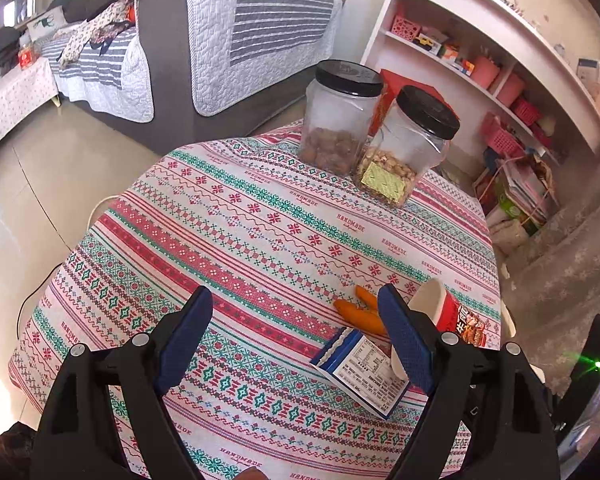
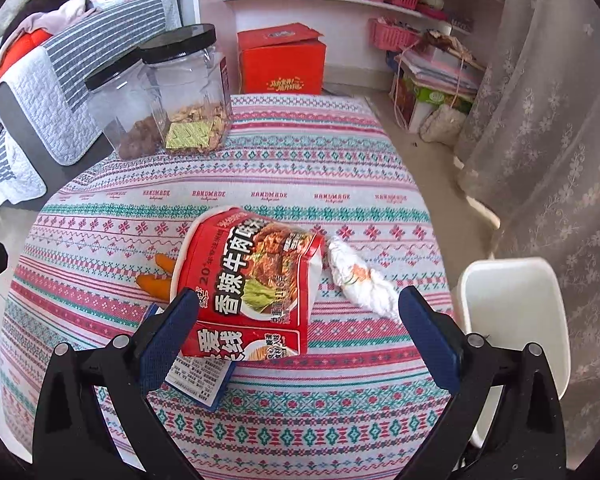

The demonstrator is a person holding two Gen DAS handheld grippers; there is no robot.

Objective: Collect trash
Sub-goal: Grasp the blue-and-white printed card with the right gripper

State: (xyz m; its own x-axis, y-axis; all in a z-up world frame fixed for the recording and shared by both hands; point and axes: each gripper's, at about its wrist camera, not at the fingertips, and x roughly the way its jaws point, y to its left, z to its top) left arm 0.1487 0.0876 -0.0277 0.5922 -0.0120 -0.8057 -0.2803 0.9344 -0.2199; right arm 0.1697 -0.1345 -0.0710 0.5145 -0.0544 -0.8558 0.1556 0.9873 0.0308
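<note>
On the patterned tablecloth lies trash. A red instant-noodle cup [image 2: 252, 280] rests on its side. Right of it is a crumpled white tissue [image 2: 360, 276], left of it some orange peel [image 2: 156, 280], and a blue-and-white packet [image 2: 200, 380] pokes out under its near end. My right gripper [image 2: 299, 291] hovers open over the cup; its left finger is close to the cup's edge and its right finger stands well clear. My left gripper [image 1: 295, 290] is open over bare cloth. The peel [image 1: 360, 312], packet [image 1: 364, 372] and cup [image 1: 456, 316] lie by its right finger.
Two black-lidded clear jars [image 1: 340, 120] [image 1: 404, 148] of nuts stand at the table's far side. A white bin [image 2: 516, 320] stands on the floor off the table's right edge, by a lace curtain. A red box [image 2: 282, 60], shelves and a sofa [image 1: 188, 60] lie beyond.
</note>
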